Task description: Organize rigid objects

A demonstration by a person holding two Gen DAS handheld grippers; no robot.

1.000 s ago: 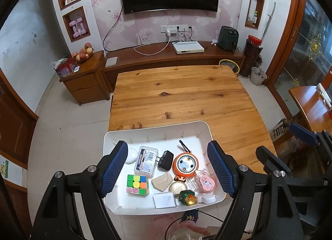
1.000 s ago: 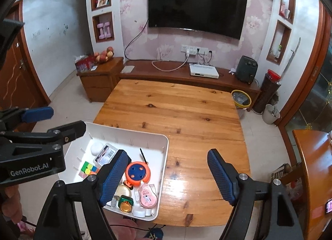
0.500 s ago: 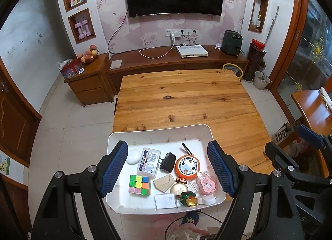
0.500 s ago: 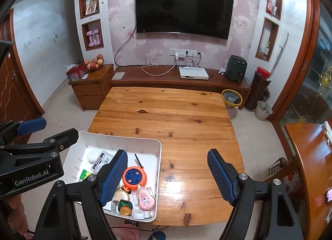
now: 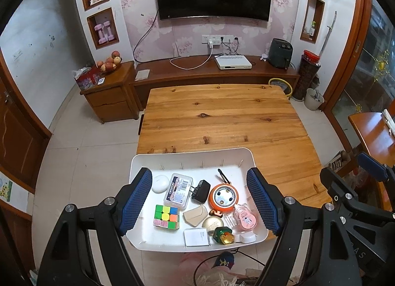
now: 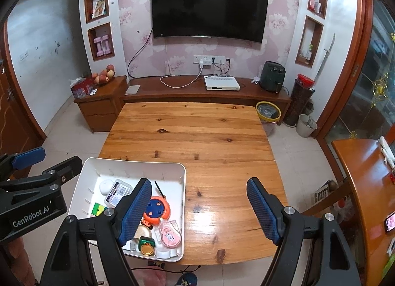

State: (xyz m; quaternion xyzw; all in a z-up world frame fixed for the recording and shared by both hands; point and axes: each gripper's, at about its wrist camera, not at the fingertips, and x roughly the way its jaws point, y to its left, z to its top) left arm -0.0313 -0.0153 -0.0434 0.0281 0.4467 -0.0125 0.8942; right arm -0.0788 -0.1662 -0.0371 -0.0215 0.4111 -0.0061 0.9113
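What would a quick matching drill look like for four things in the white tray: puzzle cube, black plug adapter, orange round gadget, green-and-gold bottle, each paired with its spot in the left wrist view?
Things:
1. puzzle cube
2. black plug adapter
3. orange round gadget
4. green-and-gold bottle

Places in the white tray:
A. near rim, beside the white card
B. between the clear labelled case and the orange gadget
C. left part, in front of the clear case
D. right of the plug adapter, behind the pink dispenser

Pairs: 1-C, 2-B, 3-D, 4-A

Left claw (image 5: pixel 200 202) and right claw (image 6: pixel 200 209) agape, empty
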